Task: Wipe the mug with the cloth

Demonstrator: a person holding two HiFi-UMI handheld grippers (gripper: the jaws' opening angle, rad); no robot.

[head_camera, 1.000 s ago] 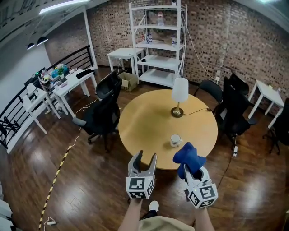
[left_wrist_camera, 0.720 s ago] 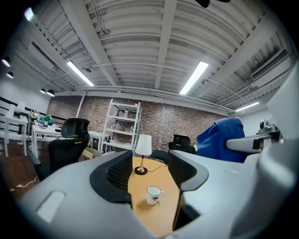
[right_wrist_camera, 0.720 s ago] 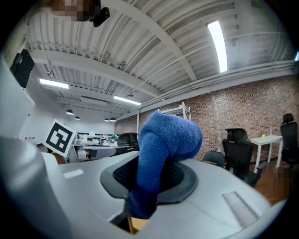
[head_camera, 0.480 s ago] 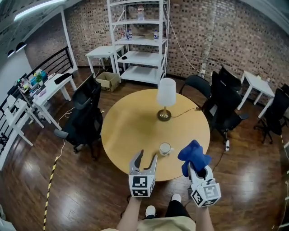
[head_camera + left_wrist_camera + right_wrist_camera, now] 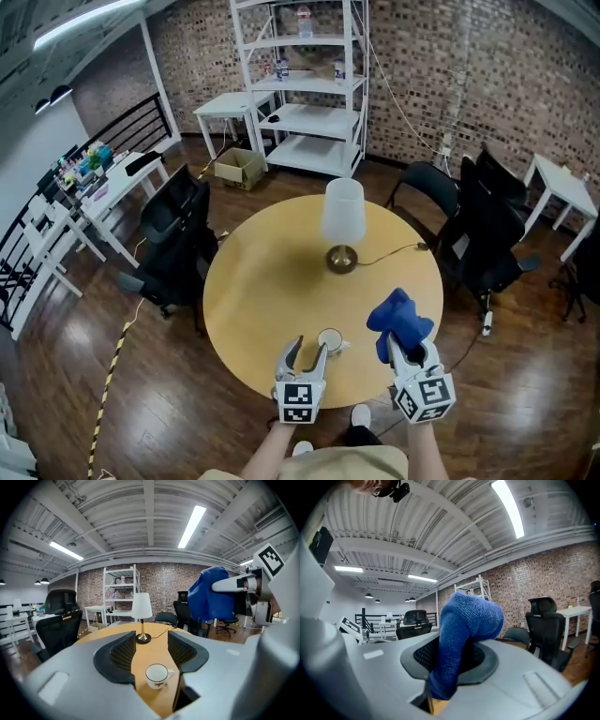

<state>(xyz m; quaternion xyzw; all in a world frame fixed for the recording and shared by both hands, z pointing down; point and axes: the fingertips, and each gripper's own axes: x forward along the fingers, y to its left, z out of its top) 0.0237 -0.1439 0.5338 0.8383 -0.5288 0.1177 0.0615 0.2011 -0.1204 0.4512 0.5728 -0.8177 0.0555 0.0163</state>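
Round wooden bench (image 5: 272, 281) fills mid-frame. My left gripper's (image 5: 308, 348) jaws stand apart and are closing, the one mug (image 5: 330, 340) between them untouched, near the bench's lower edge; I judge I'm lining up to steady it. My right gripper's (image 5: 403, 354) jaws clamp the one blue cloth (image 5: 397, 319), lower right, ready for wiping. One lamp (image 5: 342, 217) stands beyond.

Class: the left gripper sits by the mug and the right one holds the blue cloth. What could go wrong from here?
1. The left gripper is closing its jaws with the mug in their gap, untouched; an off-centre jaw could push it toward the near edge of the table.
2. The mug's handle faces the right-hand jaw and may snag.
3. The cloth is pinched only by its lower part in the right gripper; it might slip while wiping.
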